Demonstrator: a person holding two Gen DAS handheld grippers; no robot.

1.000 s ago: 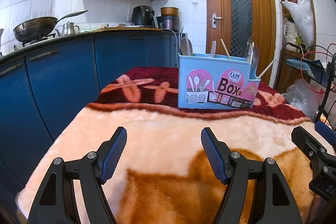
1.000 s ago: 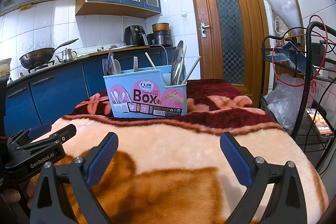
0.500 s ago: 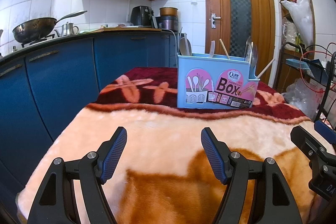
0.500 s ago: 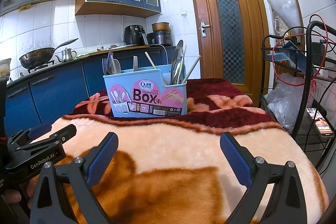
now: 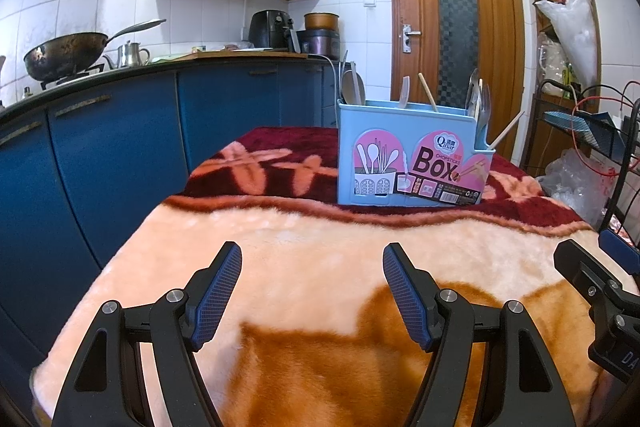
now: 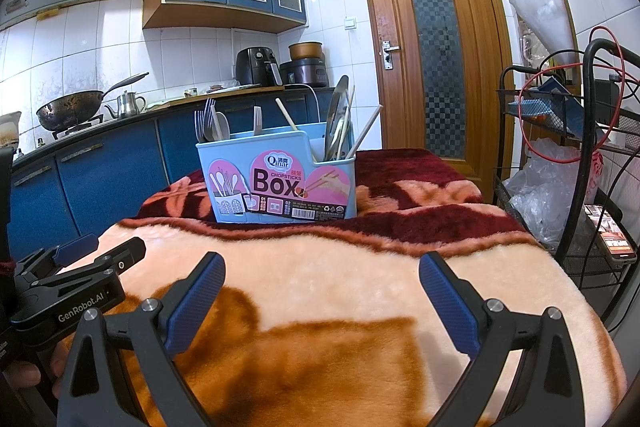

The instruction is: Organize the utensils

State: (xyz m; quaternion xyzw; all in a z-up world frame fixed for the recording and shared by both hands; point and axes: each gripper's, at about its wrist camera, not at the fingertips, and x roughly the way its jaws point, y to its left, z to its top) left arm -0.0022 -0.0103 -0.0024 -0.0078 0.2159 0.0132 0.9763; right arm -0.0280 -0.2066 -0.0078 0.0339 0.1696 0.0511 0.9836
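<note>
A light blue utensil box [image 5: 412, 155] with a pink "Box" label stands upright on the far, dark red part of the blanket-covered table [image 5: 320, 251]. It also shows in the right wrist view [image 6: 280, 179]. Forks and spoons [image 6: 210, 125], chopsticks [image 6: 286, 115] and a metal utensil [image 6: 336, 119] stand in its compartments. My left gripper [image 5: 312, 287] is open and empty, low over the near part of the table. My right gripper [image 6: 320, 301] is open and empty, beside the left one, well short of the box.
Blue kitchen cabinets [image 5: 100, 155] run along the left with a wok [image 5: 64, 55] and kettle on the counter. A black wire rack [image 6: 580, 167] with cables, bags and a phone stands at the right. A wooden door [image 6: 436, 59] is behind the table.
</note>
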